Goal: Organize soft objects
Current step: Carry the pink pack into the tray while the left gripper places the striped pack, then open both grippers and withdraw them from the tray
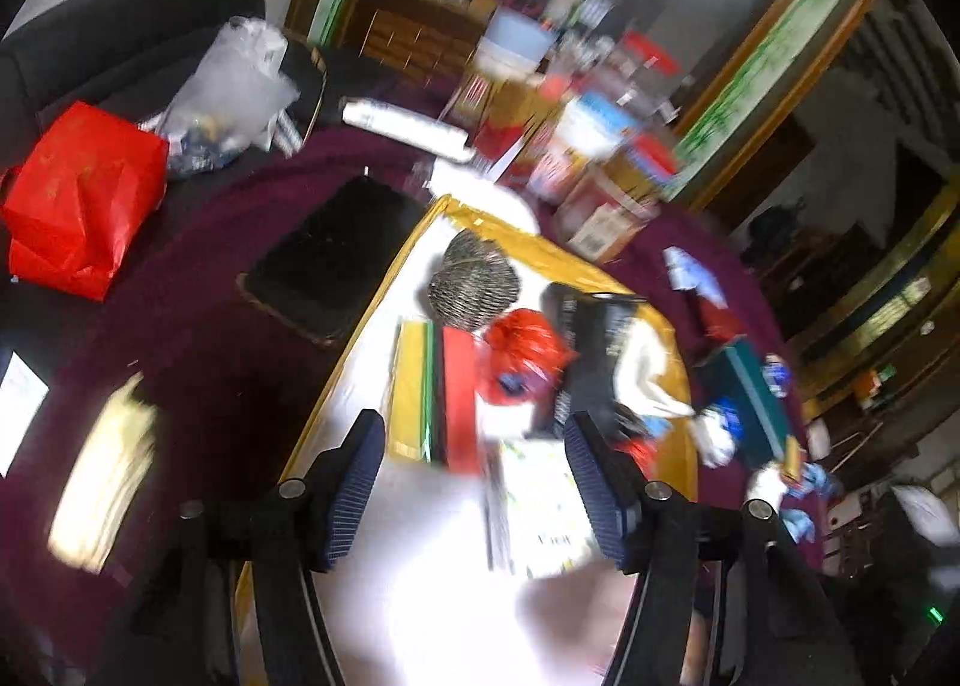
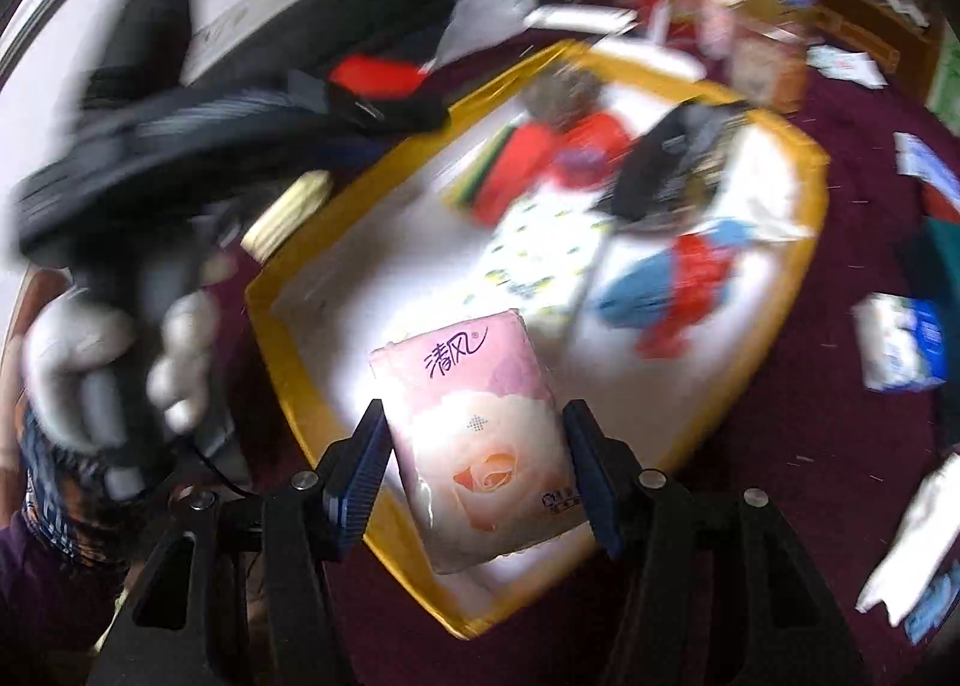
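Observation:
A white tray with a yellow rim [image 1: 384, 290] [image 2: 270, 314] lies on the purple cloth. In it are a striped grey ball [image 1: 474, 281], a red crumpled item [image 1: 525, 356], coloured sponges [image 1: 438, 392], a dotted tissue pack [image 2: 540, 260] and a black cloth [image 2: 666, 170]. My left gripper [image 1: 474, 482] is open and empty above the tray's near part. My right gripper [image 2: 474, 476] is shut on a pink tissue pack [image 2: 480, 434], held over the tray's near corner. The other hand-held gripper [image 2: 120, 158] shows blurred at the left of the right wrist view.
A red bag [image 1: 78, 194], a clear plastic bag [image 1: 228, 86] and a black flat case [image 1: 330, 254] lie left of the tray. Boxes and packets [image 1: 594, 158] crowd the far side. Tissue packs [image 2: 900, 344] and a green box [image 1: 750, 398] lie right of the tray.

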